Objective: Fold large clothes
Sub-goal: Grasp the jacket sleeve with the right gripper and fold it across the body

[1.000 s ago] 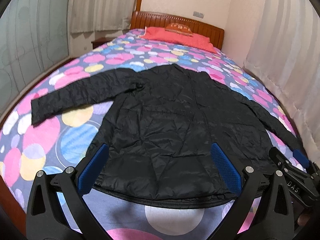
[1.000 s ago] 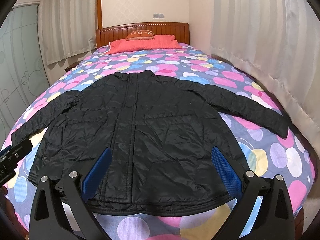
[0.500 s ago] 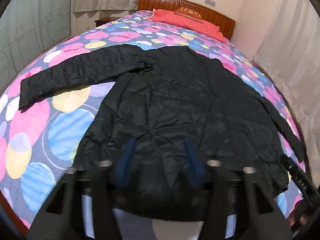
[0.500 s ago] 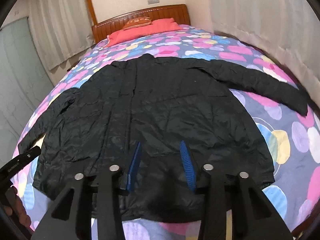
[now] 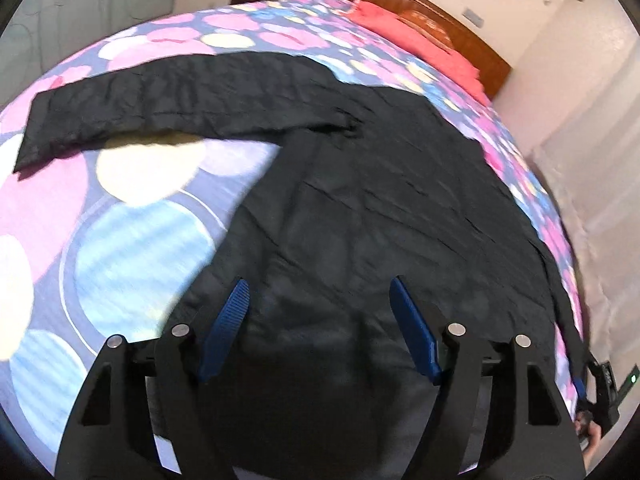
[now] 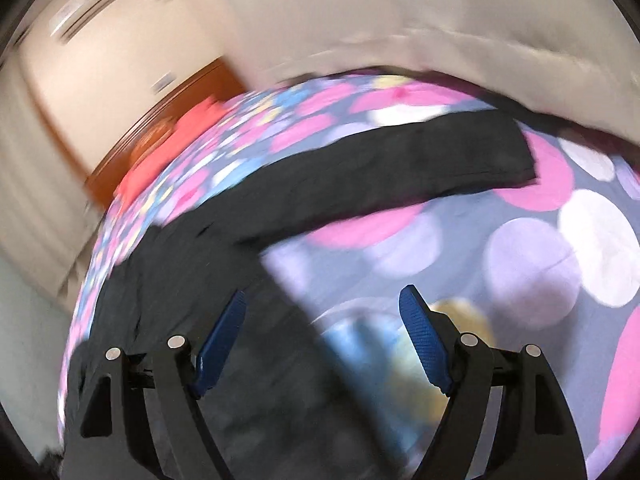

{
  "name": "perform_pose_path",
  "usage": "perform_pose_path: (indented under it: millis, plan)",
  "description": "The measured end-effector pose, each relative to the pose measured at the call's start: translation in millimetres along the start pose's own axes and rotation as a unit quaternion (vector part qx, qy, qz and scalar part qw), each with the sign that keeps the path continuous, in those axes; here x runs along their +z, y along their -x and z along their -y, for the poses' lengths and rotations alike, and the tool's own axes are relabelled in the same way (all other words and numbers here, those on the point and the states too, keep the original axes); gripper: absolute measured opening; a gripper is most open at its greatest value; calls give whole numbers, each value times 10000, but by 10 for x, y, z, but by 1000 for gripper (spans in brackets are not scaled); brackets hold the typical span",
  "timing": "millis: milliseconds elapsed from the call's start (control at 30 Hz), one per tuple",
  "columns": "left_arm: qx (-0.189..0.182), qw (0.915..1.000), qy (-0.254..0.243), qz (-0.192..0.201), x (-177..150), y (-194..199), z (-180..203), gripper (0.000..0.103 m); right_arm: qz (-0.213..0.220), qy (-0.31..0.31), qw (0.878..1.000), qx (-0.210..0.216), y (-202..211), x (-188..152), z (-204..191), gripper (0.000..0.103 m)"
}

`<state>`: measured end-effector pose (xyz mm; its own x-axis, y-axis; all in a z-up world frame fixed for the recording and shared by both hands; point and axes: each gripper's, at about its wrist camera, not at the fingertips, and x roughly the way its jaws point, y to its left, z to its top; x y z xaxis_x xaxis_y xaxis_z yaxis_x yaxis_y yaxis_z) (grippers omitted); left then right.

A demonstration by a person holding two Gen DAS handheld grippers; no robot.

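Observation:
A large black jacket (image 5: pixel 380 200) lies flat on the bed, front up, sleeves spread to both sides. My left gripper (image 5: pixel 320 300) is open and empty, low over the jacket's lower left part; the left sleeve (image 5: pixel 168 100) stretches away to the left. My right gripper (image 6: pixel 324 312) is open and empty over the jacket's lower right edge (image 6: pixel 248 320); this view is blurred. The right sleeve (image 6: pixel 400 164) runs out to the right. The right gripper's body also shows at the left wrist view's edge (image 5: pixel 604 392).
The bed has a bedspread with coloured circles (image 5: pixel 132 256), a red pillow (image 5: pixel 420 48) and a wooden headboard (image 5: pixel 452 28) at the far end. Pale curtains (image 6: pixel 440 12) hang along the bed's right side. A wall stands on the left (image 5: pixel 80 0).
Both grippers narrowed half a second ago and have opened wide again. Both have dropped closer to the jacket; the left has swung left, the right has swung right towards its sleeve.

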<state>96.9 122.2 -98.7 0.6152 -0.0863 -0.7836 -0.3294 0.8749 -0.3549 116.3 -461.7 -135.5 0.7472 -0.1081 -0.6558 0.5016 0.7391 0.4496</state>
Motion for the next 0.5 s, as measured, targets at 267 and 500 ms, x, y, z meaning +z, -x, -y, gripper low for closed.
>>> perform_pose_path:
  millis: [267,500]
  plan:
    - [811,9945,558,355,211,-94,-483,90,146,-1624,9861,304,-521,436,836,65]
    - [1280,9864,955,385,190,-191,-852,90,460,-2236,9721,534,-751,583,1048,63]
